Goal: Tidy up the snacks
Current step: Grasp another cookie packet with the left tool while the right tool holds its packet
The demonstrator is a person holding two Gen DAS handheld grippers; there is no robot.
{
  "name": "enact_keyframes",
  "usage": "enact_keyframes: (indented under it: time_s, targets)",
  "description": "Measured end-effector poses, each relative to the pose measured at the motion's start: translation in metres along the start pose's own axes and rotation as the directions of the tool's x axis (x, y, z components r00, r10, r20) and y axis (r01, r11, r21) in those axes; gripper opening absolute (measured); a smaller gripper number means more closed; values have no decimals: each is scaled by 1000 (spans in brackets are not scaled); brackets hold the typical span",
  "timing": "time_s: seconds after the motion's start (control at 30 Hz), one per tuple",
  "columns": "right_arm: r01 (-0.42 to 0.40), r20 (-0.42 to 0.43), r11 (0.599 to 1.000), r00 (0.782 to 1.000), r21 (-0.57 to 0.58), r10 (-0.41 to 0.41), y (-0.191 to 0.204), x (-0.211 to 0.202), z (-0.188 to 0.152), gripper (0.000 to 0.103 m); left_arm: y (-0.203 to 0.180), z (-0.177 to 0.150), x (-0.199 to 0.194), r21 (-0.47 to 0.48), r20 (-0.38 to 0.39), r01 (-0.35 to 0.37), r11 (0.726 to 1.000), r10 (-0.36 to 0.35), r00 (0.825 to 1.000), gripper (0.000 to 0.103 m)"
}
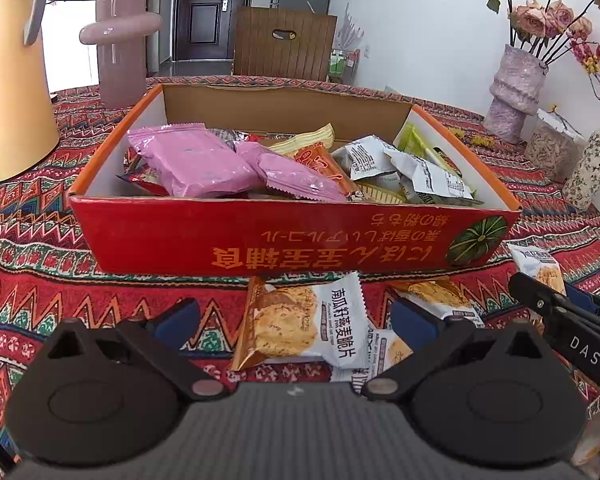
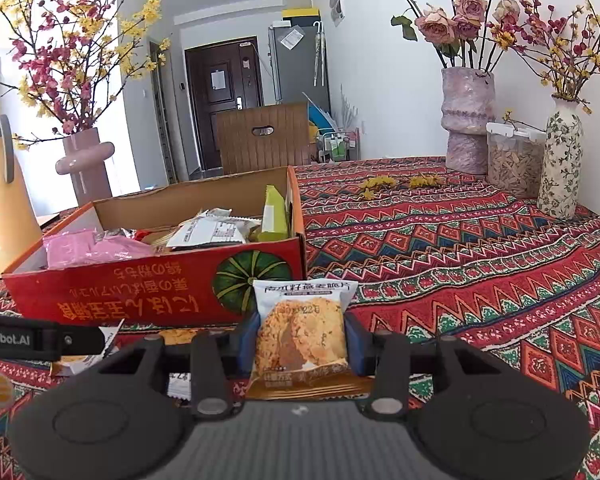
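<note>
In the left wrist view, the left tool (image 1: 296,320) is seen with its jaws spread wide and nothing gripped. Between and just beyond the fingers, at 12 o'clock, three cracker packets are counted on the table (image 1: 28,272): one in the middle (image 1: 304,320), one partly under it at 5 o'clock (image 1: 384,356), one at 2 o'clock (image 1: 436,300). A fourth (image 1: 538,266) is seen at 3 o'clock, held by the right tool. One red box (image 1: 284,240) is set beyond them, filled with snacks; two pink packs (image 1: 196,160) are counted inside. One yellow jug (image 1: 8,80) and three vases are seen. The table is covered with a red patterned cloth.

In the right wrist view, the right tool (image 2: 302,344) is closed on one packet (image 2: 302,332), held upright between the blue pads. The box (image 2: 140,288) lies at 10 o'clock. Three vases, one seed jar (image 2: 514,160) and one jug (image 2: 4,200) are counted. Fallen yellow petals (image 2: 400,182) are scattered on the cloth. A chair (image 2: 264,140), a dark door (image 2: 220,100) and white walls are seen behind.
</note>
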State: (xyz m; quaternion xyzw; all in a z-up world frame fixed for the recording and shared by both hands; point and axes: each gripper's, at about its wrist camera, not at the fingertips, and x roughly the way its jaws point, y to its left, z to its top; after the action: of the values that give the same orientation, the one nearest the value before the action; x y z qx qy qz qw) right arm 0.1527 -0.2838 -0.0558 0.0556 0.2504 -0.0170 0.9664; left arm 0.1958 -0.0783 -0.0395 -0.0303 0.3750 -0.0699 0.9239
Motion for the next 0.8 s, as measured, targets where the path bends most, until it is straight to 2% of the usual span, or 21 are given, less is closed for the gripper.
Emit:
enact_keyframes:
  time_s: [0.13,0.27,0.5,0.73,0.8]
  targets:
    - [1,-14,1000,1000,-9,-1,2,12,-4,44,-3,2,14,2,-32,-29,1000,29,999,103]
    - [-15,-22,1000,1000,-15,15,4,13,-6,44,5,1,22,-36,-57,-29,999,27,998,100]
    - [-30,-24,999,999,-12,30,4,13,-7,44,15,1,18,-75,-43,-7,997,4,999,96]
    - [-34,-21,999,999,-9,34,4,12,-8,44,27,-2,9,-88,-25,2,996,-5,1000,75]
    - [-34,-20,999,999,-9,34,4,12,-8,44,32,-3,7,-95,-22,11,995,-13,1000,74]
